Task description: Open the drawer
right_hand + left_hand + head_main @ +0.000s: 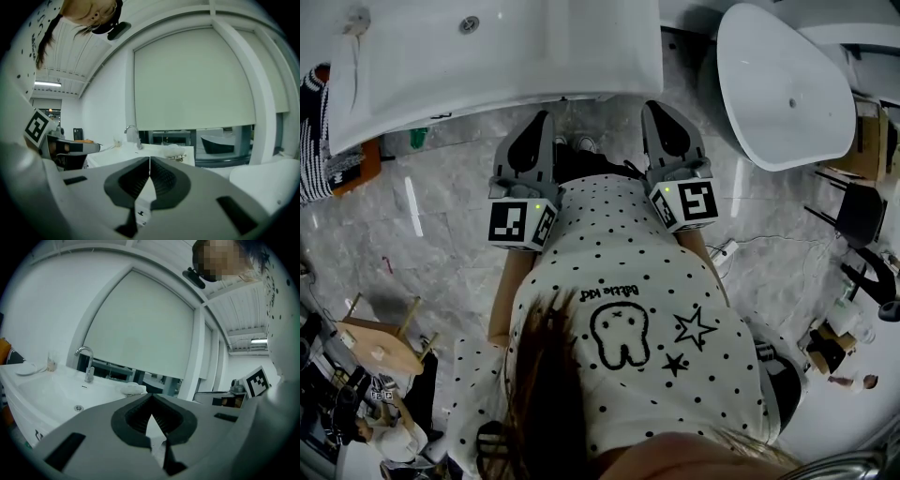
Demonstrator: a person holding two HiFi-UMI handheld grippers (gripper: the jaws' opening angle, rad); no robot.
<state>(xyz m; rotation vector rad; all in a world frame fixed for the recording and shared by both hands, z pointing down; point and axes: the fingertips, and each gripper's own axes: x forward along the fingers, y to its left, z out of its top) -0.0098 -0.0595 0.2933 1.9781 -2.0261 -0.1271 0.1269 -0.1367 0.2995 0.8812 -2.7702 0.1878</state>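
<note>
Approach stage: the left gripper (536,122) and right gripper (659,111) face the far washbasin (487,66), jaws together on nothing — the drawer, unseen, is probably beneath it — so next, dropping lower and finding its handle.

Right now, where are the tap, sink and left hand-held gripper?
tap (88,371): left gripper view, its upright body.
sink (49,390): left gripper view, bare basin.
left hand-held gripper (538,120): head view, shut fingertips.

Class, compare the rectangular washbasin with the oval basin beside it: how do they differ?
The rectangular washbasin has straight edges; the oval basin is rounded. The washbasin carries a tap; the oval basin shows none. Both are white.
</note>
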